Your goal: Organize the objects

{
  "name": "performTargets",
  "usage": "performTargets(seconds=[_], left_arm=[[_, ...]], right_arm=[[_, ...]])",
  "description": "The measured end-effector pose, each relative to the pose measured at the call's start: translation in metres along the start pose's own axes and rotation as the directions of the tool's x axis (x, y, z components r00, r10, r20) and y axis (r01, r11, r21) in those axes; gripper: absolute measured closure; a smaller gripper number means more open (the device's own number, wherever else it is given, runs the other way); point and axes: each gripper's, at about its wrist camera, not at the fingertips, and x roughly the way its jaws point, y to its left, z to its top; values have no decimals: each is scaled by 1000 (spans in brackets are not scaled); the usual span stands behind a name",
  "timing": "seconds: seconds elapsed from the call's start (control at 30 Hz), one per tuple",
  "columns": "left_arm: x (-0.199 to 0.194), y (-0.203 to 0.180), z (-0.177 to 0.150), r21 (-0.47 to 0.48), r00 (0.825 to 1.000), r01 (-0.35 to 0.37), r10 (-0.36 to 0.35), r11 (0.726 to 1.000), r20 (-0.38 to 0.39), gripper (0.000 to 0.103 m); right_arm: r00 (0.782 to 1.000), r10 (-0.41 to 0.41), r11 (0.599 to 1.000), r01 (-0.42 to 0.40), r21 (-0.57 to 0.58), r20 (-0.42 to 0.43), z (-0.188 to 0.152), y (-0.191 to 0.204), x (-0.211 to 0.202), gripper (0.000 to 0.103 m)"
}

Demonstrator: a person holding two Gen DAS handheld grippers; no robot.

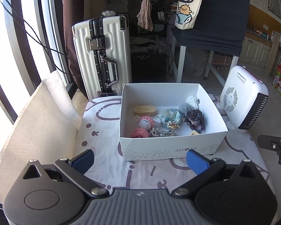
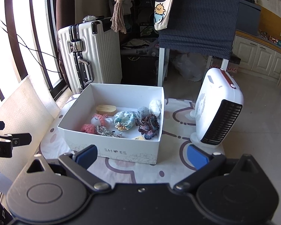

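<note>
Ahead of me the patterned surface [image 1: 106, 168] carries a white shoe box [image 1: 170, 148], open at the top, with a white fan heater [image 2: 218, 108] standing just to its right and a white suitcase [image 1: 101, 56] upright behind it on the floor. The box sits near the middle of the surface, close in front of both my tools. Inside it lie the small things: a pale wooden block [image 1: 145, 110] toward the back left, a pink crocheted doll [image 1: 143, 126] at the front left, a blue-and-white floral pouch [image 2: 125, 120] in the middle, a dark ruffled crochet piece [image 1: 194, 121] to the right, and a grey ball [image 2: 143, 112] with a white one behind it, though I cannot make those two out clearly. My left gripper [image 1: 140, 161] hovers short of the box, its blue fingers [image 1: 196, 161] spread wide and holding nothing. My right gripper [image 2: 142, 157] is likewise spread and empty.
</note>
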Motion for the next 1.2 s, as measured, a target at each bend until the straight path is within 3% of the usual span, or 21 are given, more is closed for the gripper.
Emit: performTargets(seconds=[1.2], left_arm=[[0,-3,-1,11,1000,9,-9,1000,-3,0]], right_arm=[[1000,3,1000,-3,1,-1,-1,0,0,0]])
